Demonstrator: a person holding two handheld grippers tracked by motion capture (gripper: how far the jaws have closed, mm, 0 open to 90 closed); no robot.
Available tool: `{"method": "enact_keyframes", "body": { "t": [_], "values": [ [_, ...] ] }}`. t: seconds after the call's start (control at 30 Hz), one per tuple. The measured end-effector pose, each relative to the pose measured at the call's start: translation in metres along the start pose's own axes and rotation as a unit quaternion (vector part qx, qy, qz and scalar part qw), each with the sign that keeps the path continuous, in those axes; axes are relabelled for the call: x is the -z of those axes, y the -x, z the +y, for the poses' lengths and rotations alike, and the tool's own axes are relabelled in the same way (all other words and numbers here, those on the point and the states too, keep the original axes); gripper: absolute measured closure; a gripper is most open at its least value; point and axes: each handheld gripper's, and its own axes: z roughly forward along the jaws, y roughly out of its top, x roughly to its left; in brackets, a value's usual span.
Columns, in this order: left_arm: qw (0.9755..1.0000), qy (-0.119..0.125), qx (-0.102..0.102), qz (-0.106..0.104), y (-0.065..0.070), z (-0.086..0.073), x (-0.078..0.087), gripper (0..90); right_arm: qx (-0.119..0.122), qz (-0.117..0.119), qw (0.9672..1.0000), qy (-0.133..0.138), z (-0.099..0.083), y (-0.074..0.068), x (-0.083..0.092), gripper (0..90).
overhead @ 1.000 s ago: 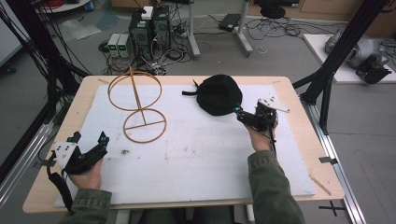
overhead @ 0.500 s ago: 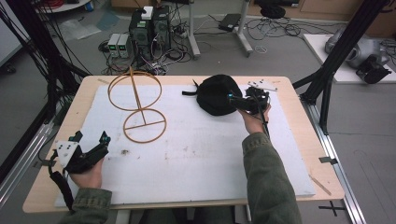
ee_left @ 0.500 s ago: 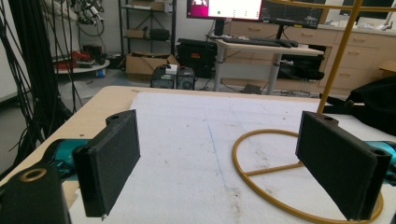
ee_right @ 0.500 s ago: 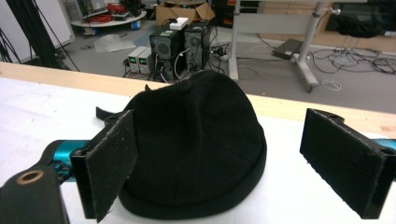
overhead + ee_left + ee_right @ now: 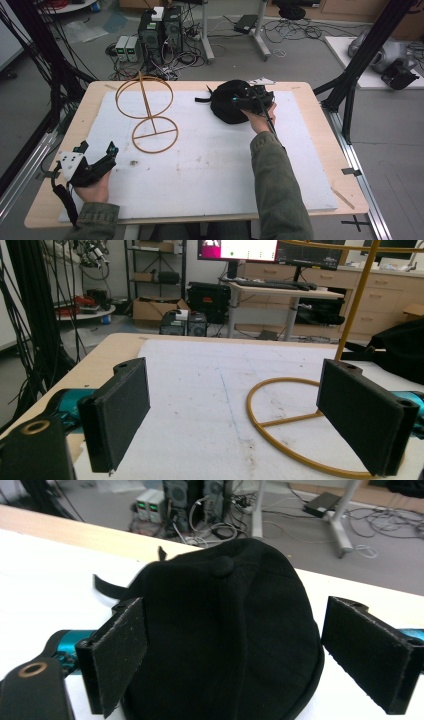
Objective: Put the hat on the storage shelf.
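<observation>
**Right tongs released over the cap; left tongs idle**

I find no legible brand or writing on the black cap (image 5: 225,630). My right tongs (image 5: 240,660) stand released, jaws either side of the cap, its top button just ahead. My left tongs (image 5: 250,415), also released, hold nothing; the gold wire stand (image 5: 305,440) lies ahead on the desk (image 5: 310,165). The high view alone shows both together.

**Right gripper closes in over the cap**

Over the last second the right gripper (image 5: 239,101) has travelled from the cap's (image 5: 229,101) right-hand side, toward its near edge, up and across onto it. It now sits above the cap's crown, where before it stood just beside the fabric. In the right gripper view its spread jaws now flank the cap (image 5: 225,630).
</observation>
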Motion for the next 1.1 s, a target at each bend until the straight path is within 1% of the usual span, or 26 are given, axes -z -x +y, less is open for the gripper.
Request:
{"method": "enact_keyframes", "body": {
  "t": [0.03,0.07,0.1,0.17,0.2,0.23,0.27,0.3,0.33,0.37,0.4,0.43,0.47,0.5,0.53,0.67,0.8,0.9,1.1],
  "values": [
    [1.0000,0.000,0.000,0.000,0.000,0.000,0.000,14.0,0.000,0.000,1.0000,0.000,0.000,0.000,0.000,10.9],
    [1.0000,-0.001,-0.003,-0.003,0.001,0.000,0.000,14.0,0.004,-0.011,0.9999,-0.006,0.000,-0.001,-0.007,10.9],
    [1.0000,-0.001,-0.003,-0.003,0.001,0.000,0.000,14.0,-0.001,-0.011,0.9999,-0.012,0.000,-0.001,-0.010,11.0],
    [1.0000,-0.002,-0.003,-0.003,0.001,0.000,0.000,14.1,0.000,-0.010,0.9998,-0.016,-0.002,-0.001,-0.013,12.0],
    [1.0000,-0.003,-0.002,-0.004,0.001,0.000,-0.001,14.1,0.002,-0.015,0.9995,-0.029,-0.006,-0.001,-0.020,15.1],
    [1.0000,-0.003,-0.002,-0.004,0.001,0.000,-0.001,14.1,0.000,-0.014,0.9993,-0.033,-0.007,0.000,-0.021,15.9],
    [1.0000,-0.003,-0.003,-0.005,0.001,0.000,0.000,14.1,-0.011,-0.008,0.9990,-0.042,-0.009,0.002,-0.025,19.6],
    [1.0000,-0.003,-0.003,-0.005,0.001,0.000,0.000,14.1,-0.011,-0.008,0.9990,-0.042,-0.009,0.002,-0.025,19.6],
    [1.0000,-0.004,-0.004,-0.005,0.001,0.000,0.000,14.1,-0.013,0.000,0.9987,-0.050,-0.010,0.003,-0.026,42.3],
    [1.0000,-0.004,-0.004,-0.005,0.001,0.000,0.000,14.1,-0.013,0.000,0.9987,-0.050,-0.010,0.003,-0.026,42.3],
    [1.0000,-0.004,-0.004,-0.006,0.002,-0.001,-0.001,14.1,-0.010,0.014,0.9982,-0.058,-0.010,0.002,-0.026,62.7],
    [1.0000,-0.004,-0.004,-0.006,0.002,-0.001,-0.001,14.1,-0.010,0.014,0.9982,-0.058,-0.010,0.002,-0.026,62.7],
    [0.9999,-0.007,-0.005,-0.007,0.002,-0.001,-0.001,14.1,-0.018,-0.004,0.9973,-0.072,-0.010,0.001,-0.027,76.9],
    [0.9999,-0.007,-0.005,-0.007,0.002,-0.001,-0.001,14.1,-0.033,-0.003,0.9966,-0.075,-0.010,0.003,-0.027,81.6],
    [0.9999,-0.006,-0.005,-0.009,0.003,-0.001,-0.001,14.1,-0.044,0.001,0.9964,-0.073,-0.010,0.005,-0.027,86.8],
    [0.9999,-0.005,-0.004,-0.009,0.003,-0.001,-0.001,14.1,-0.049,0.004,0.9962,-0.072,-0.009,0.004,-0.025,88.1],
    [0.9999,-0.005,-0.005,-0.008,0.002,-0.001,-0.001,14.1,-0.055,0.006,0.9957,-0.074,-0.009,0.006,-0.023,88.3],
    [0.9999,-0.005,-0.005,-0.008,0.002,-0.001,-0.001,14.1,-0.053,0.003,0.9958,-0.074,-0.009,0.005,-0.023,88.3],
    [1.0000,-0.002,-0.003,-0.007,0.001,-0.001,-0.001,14.1,-0.052,-0.003,0.9964,-0.067,-0.008,0.004,-0.020,88.3]
  ]
}}
